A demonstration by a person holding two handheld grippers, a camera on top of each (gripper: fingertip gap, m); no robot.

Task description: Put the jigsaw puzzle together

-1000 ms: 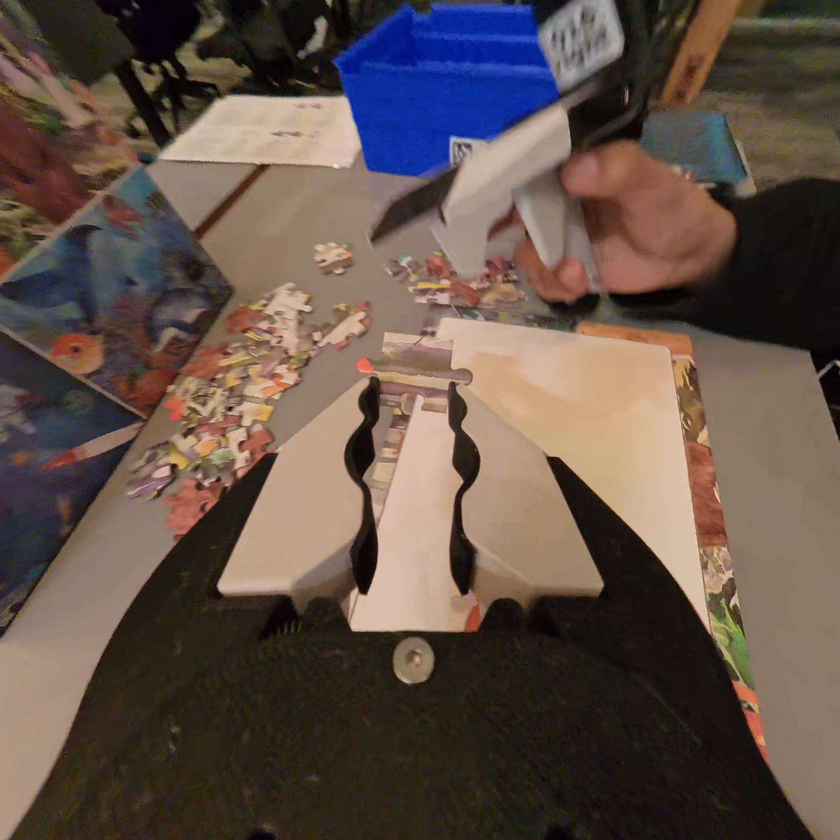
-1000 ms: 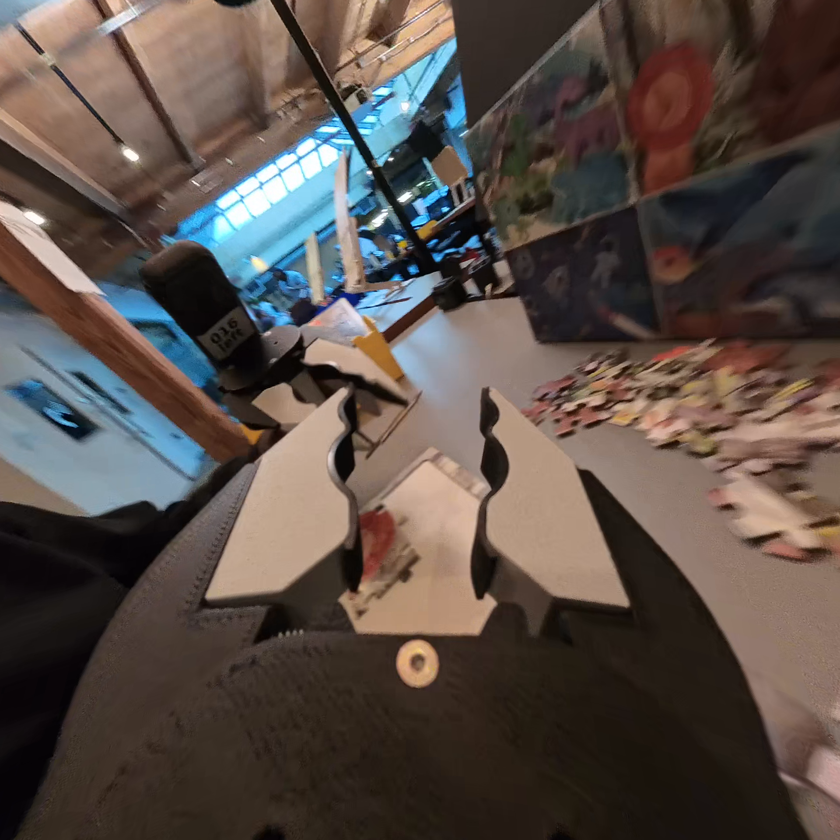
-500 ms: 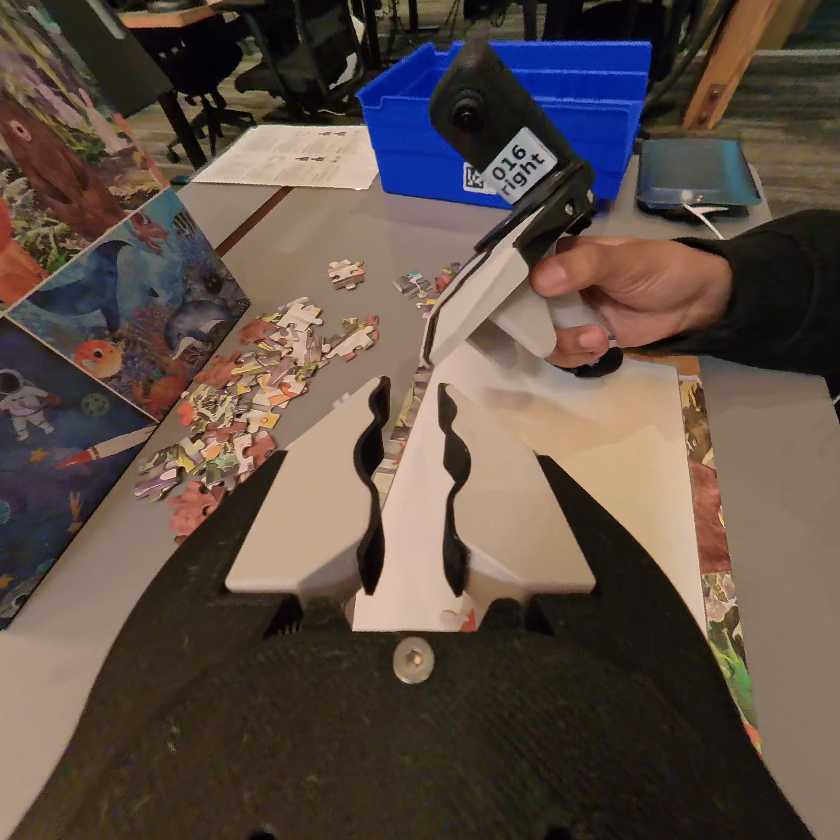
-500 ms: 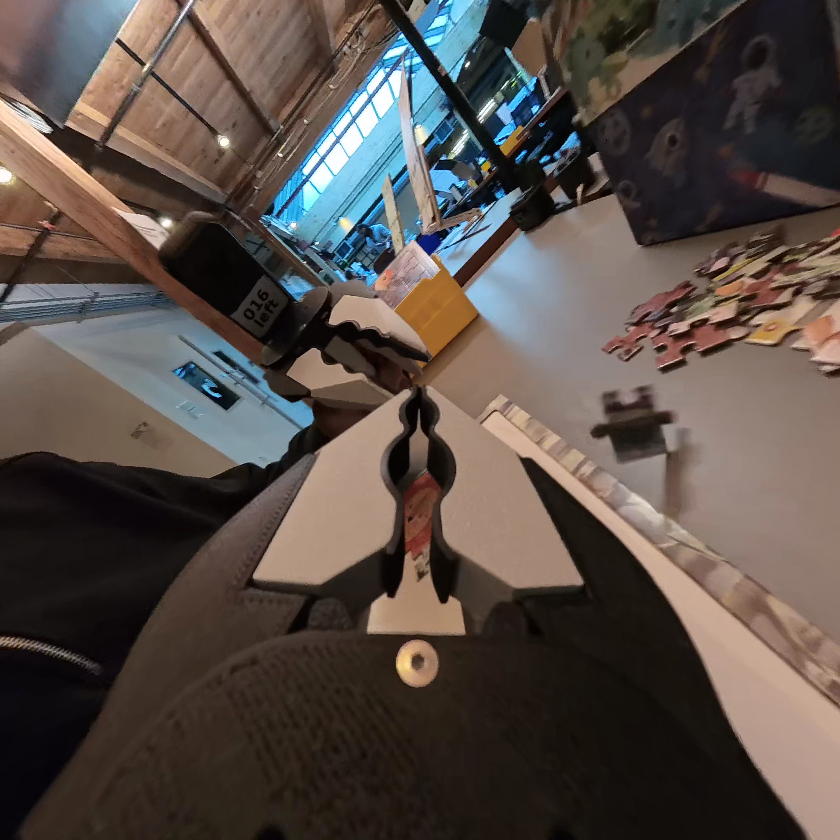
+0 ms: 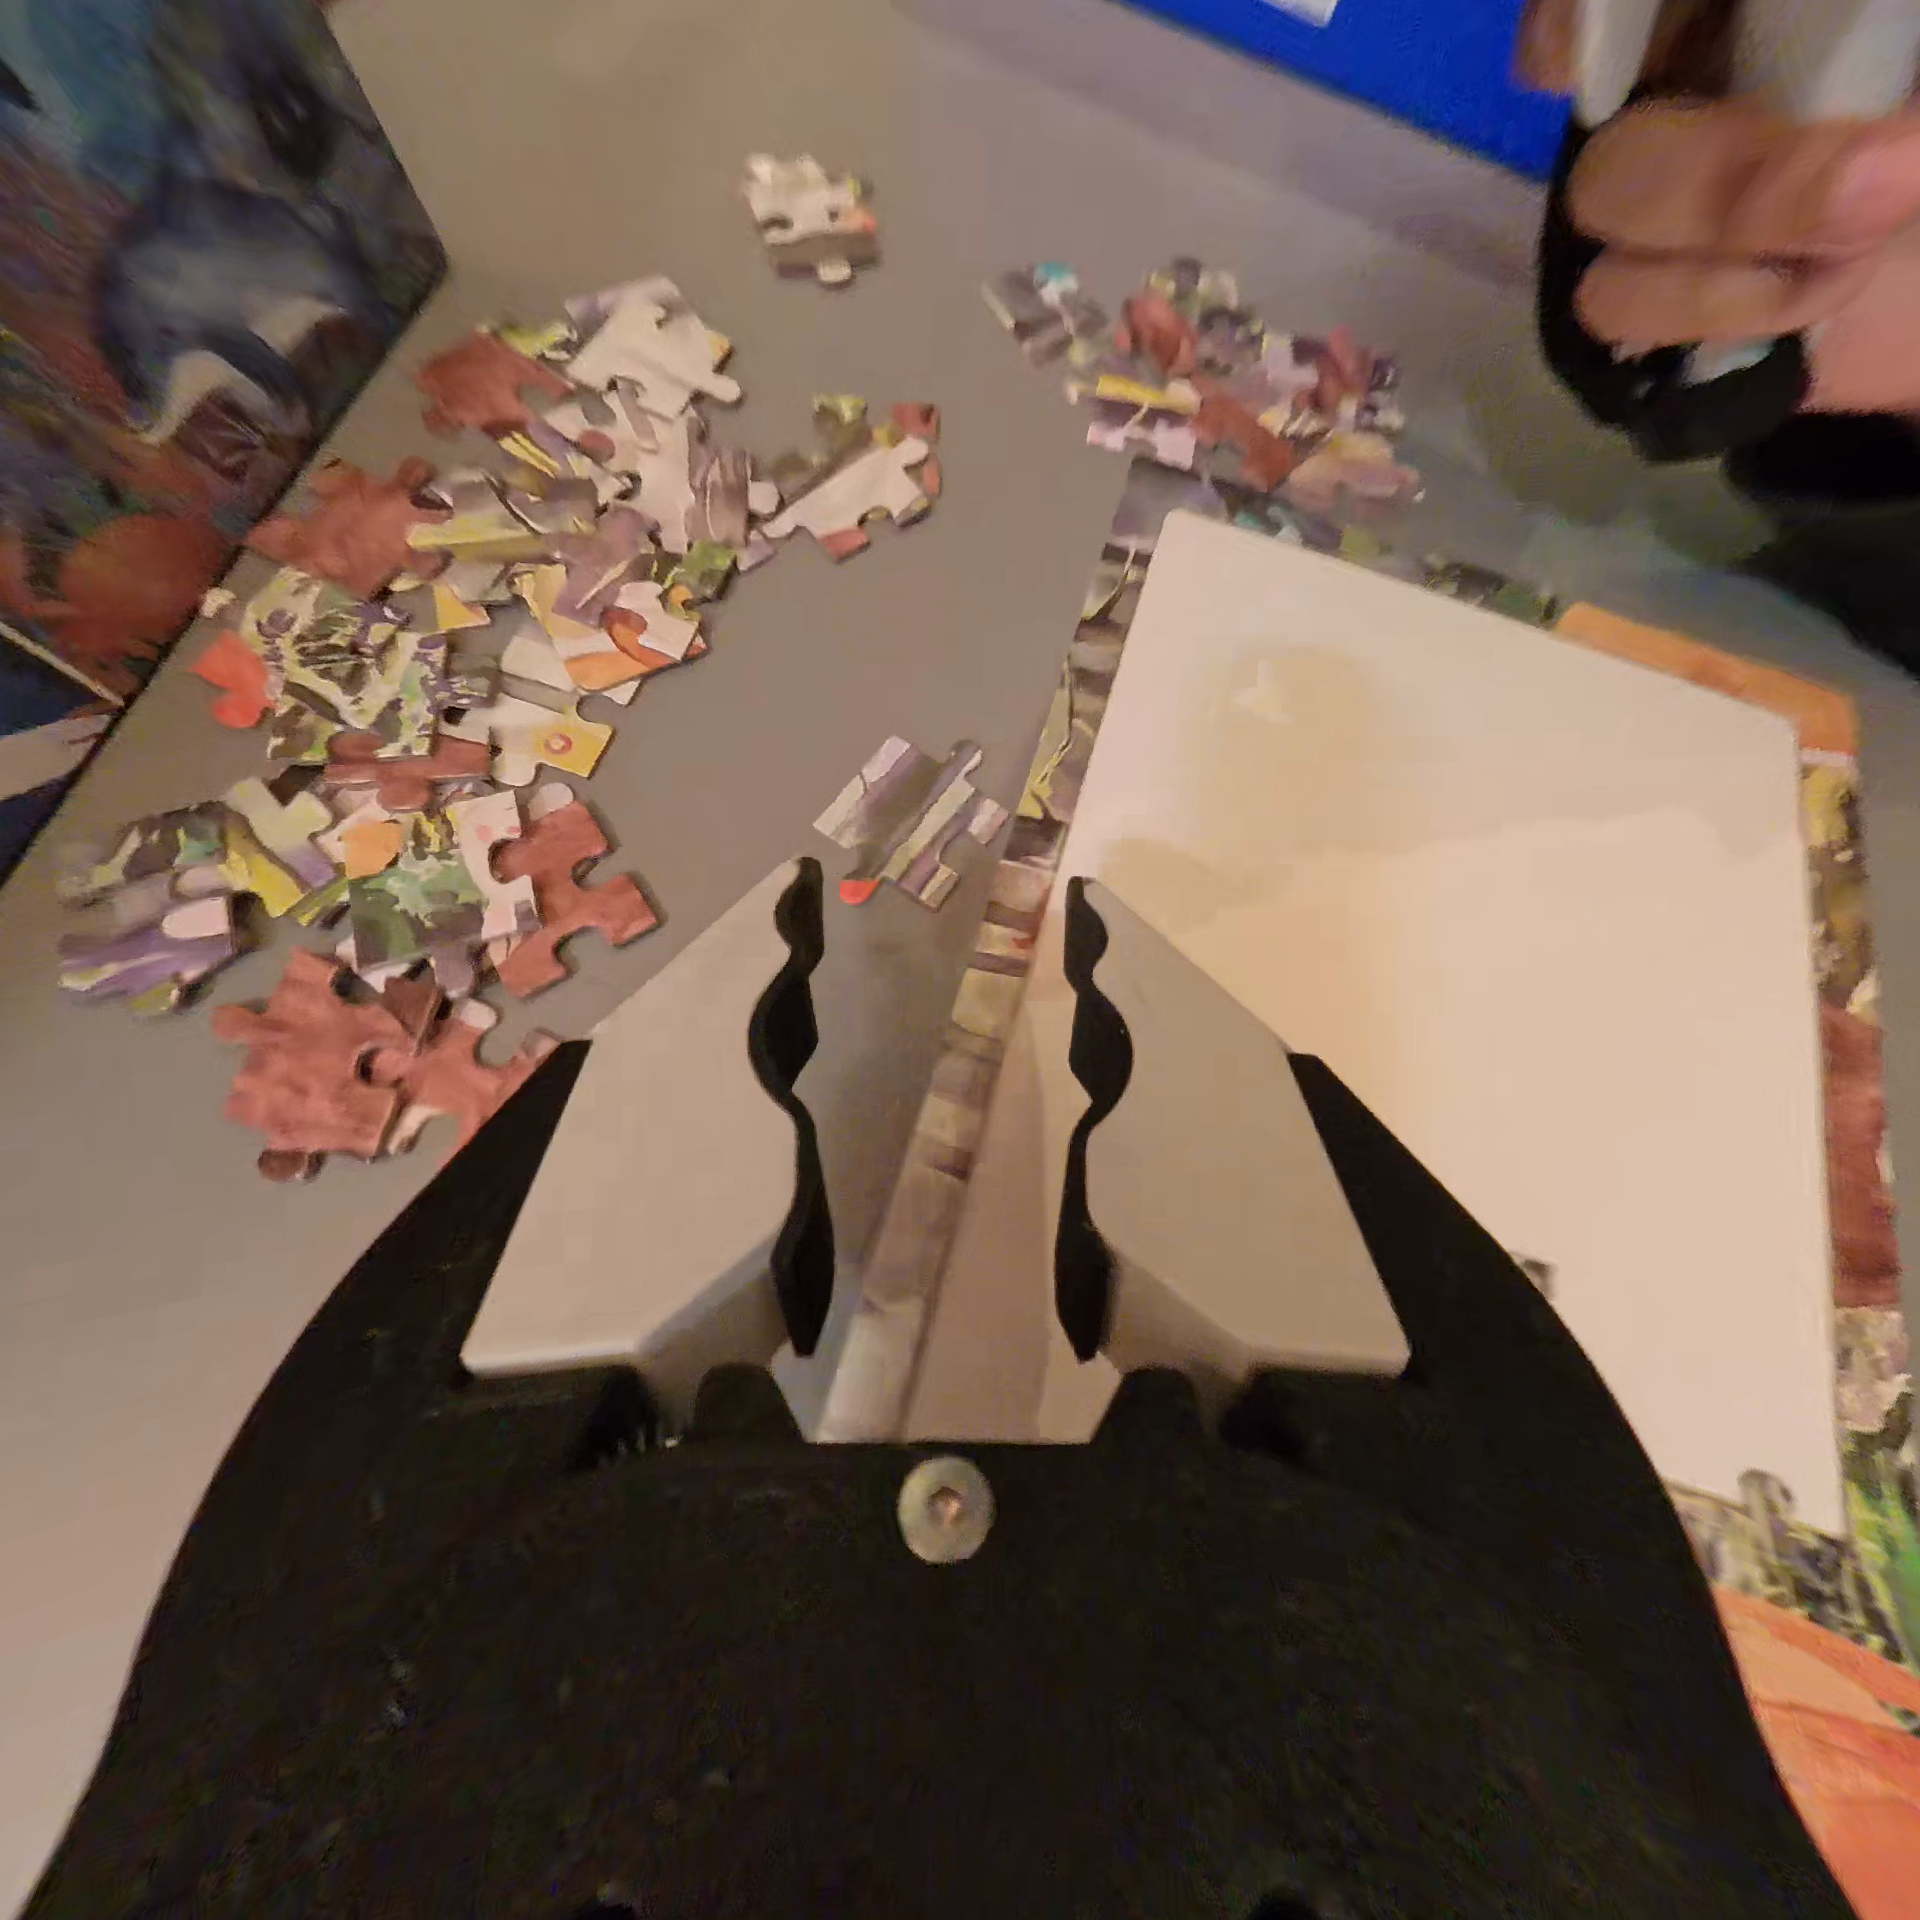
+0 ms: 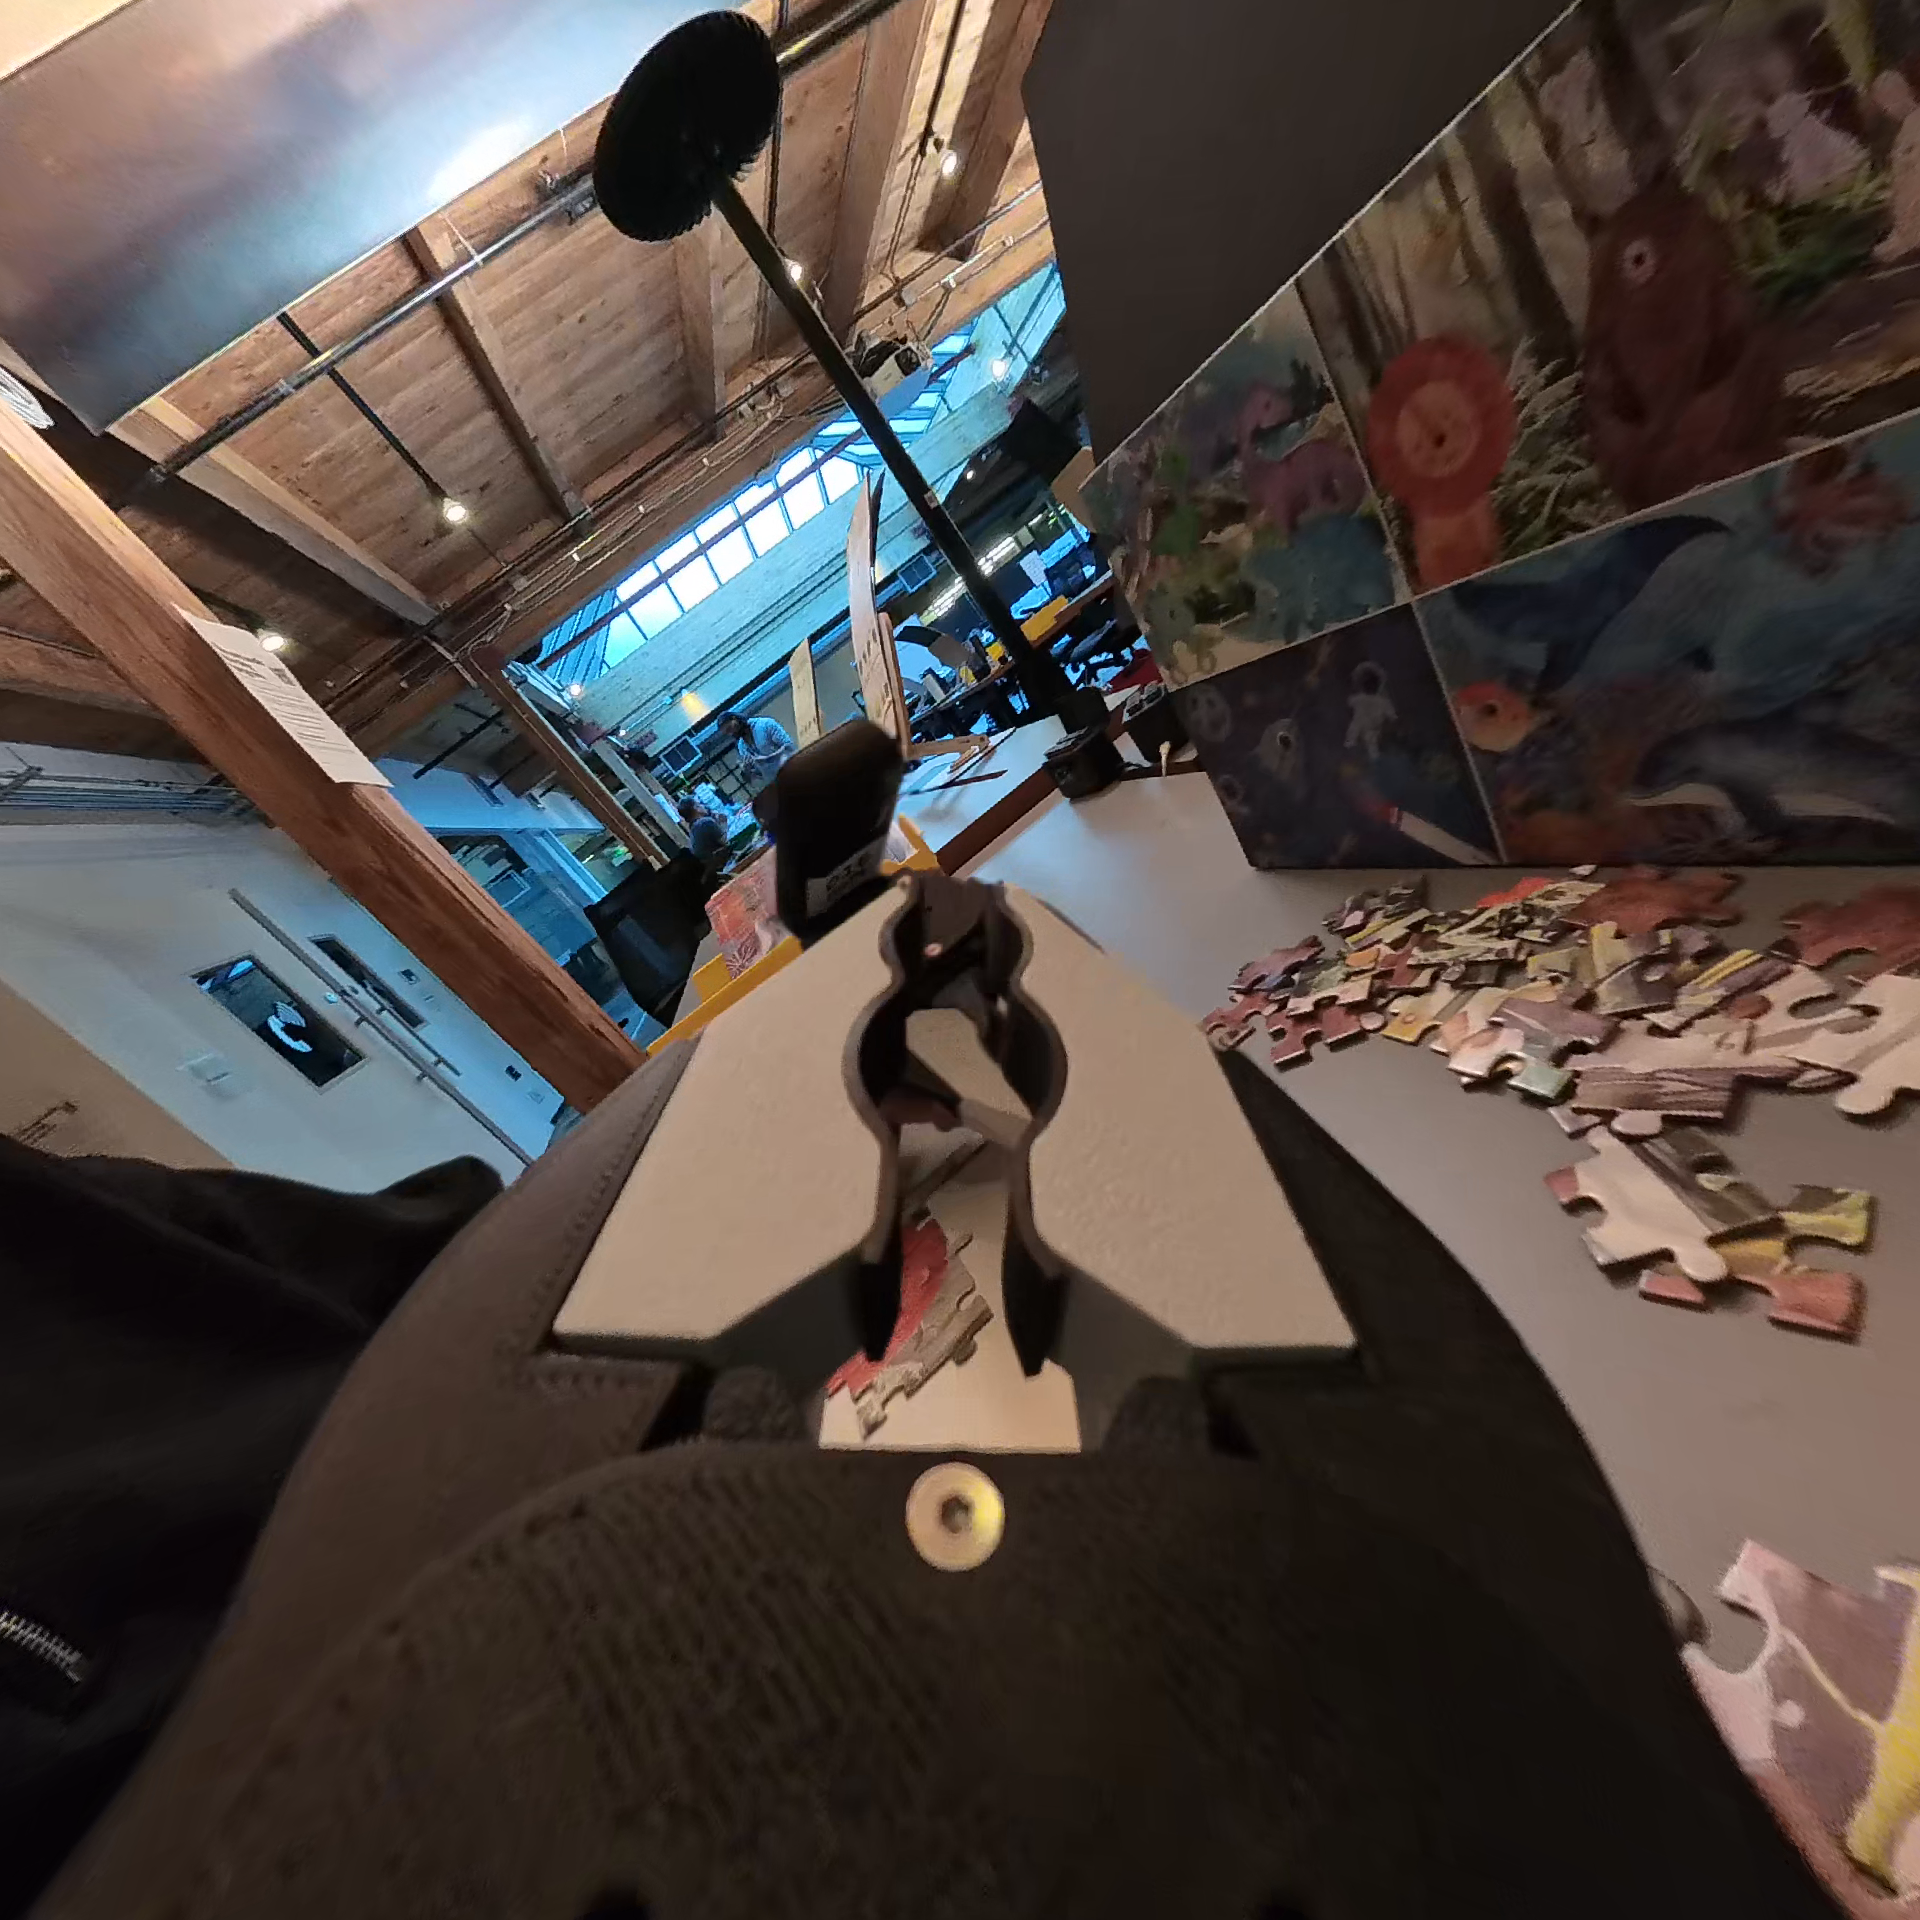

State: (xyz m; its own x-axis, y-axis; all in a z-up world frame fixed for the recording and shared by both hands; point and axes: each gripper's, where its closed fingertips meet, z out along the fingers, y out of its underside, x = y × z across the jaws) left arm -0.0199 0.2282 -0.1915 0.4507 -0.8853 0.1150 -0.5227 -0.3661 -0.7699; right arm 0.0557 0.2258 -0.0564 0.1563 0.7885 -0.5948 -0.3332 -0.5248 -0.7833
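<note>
In the left wrist view my left gripper (image 5: 938, 878) is open and empty, low over the table at the left edge of the puzzle board (image 5: 1455, 935), a white panel framed by an assembled border. A purple-grey puzzle piece (image 5: 909, 821) with a red tip lies flat on the table just beyond my left fingertip, apart from both pads. In the right wrist view my right gripper (image 6: 951, 904) has its jaws only slightly apart, with nothing between the pads. A red-and-grey piece (image 6: 914, 1309) lies on the white board beneath it.
A big pile of loose pieces (image 5: 416, 727) lies left of the board, a smaller pile (image 5: 1226, 384) and a single piece (image 5: 810, 213) beyond it. A picture-covered box (image 5: 156, 312) stands at the left, a blue bin (image 5: 1403, 62) at the back. A blurred hand (image 5: 1714, 208) holds the right gripper at top right. Across from one pair of fingers to the other is roughly 15 cm.
The purple-grey piece left my left fingertips, dropped, and now lies on the table; the left jaws then opened wide. My right jaws shut over the red piece on the board, then parted slightly.
</note>
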